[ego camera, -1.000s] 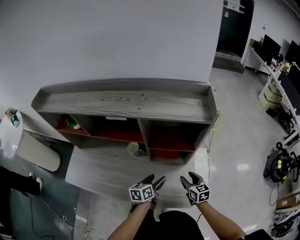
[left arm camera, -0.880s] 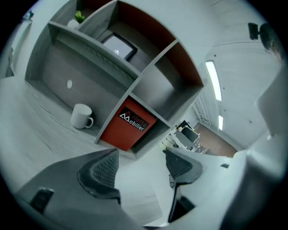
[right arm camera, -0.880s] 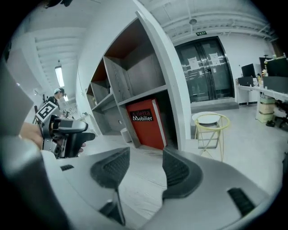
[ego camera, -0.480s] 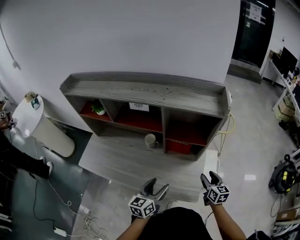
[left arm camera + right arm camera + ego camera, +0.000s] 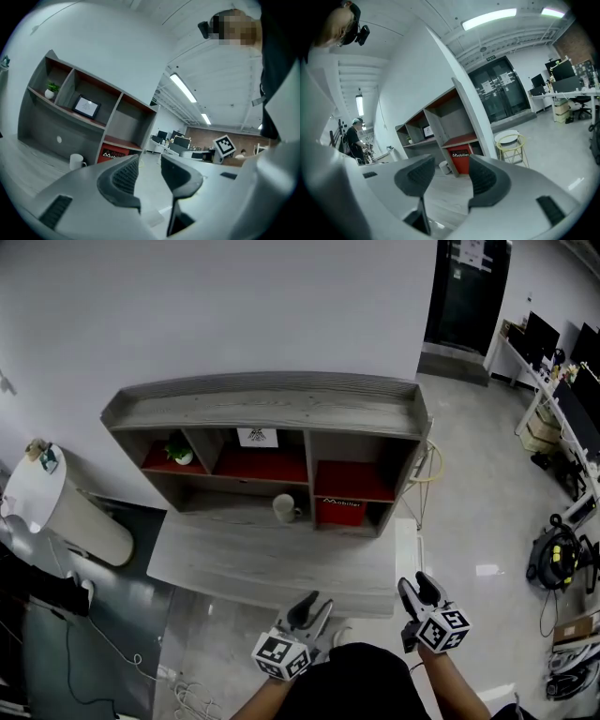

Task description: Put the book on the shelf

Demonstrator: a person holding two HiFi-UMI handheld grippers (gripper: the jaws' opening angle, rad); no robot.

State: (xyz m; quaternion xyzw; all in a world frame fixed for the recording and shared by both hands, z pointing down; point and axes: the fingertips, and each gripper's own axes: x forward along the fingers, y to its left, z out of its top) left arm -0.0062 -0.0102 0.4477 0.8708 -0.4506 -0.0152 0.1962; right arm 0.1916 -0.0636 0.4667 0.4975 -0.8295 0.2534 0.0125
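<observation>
- Shelf: plant at 10 o'clock, frame at 12, red book at 4, mug beside it.
- Left gripper: jaws just narrowed, empty.
- Right gripper: jaws apart, empty.
- Grippers farther apart than a second ago.

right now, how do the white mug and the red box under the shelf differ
The white mug is small, round and plain; the red box is bigger, square-sided and bears white lettering. The mug stands in the open on the desk; the red box sits in the lower right compartment of the shelf unit. Both stand upright, side by side but apart.
</observation>
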